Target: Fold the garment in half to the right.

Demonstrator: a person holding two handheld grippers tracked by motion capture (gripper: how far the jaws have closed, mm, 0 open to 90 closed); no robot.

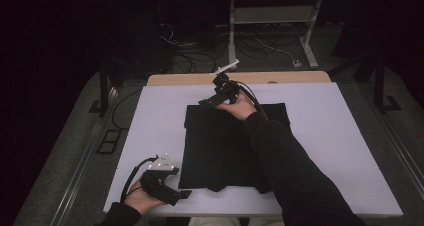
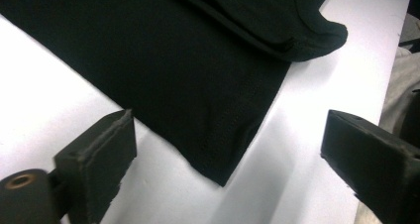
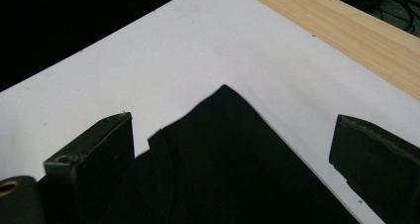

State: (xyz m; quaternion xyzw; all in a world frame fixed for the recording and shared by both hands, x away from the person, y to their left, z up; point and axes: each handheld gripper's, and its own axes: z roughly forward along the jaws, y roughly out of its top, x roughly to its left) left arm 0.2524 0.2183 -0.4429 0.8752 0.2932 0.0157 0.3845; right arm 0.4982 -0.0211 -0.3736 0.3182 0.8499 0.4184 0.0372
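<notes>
1. High view: one black garment (image 1: 220,146) lies flat on the one white table cover (image 1: 150,131), near its middle; two grippers work at it.
2. Left gripper (image 1: 184,194), at the near left, sits just beside the garment's near-left corner, jaws spread wide and released, with that corner (image 2: 223,174) lying between them, untouched.
3. Right gripper (image 1: 204,104), at the far edge, hovers over the garment's far-left corner (image 3: 225,92), jaws apart, gripping nothing.
4. One wooden table edge (image 1: 280,77) shows beyond the cover.
</notes>
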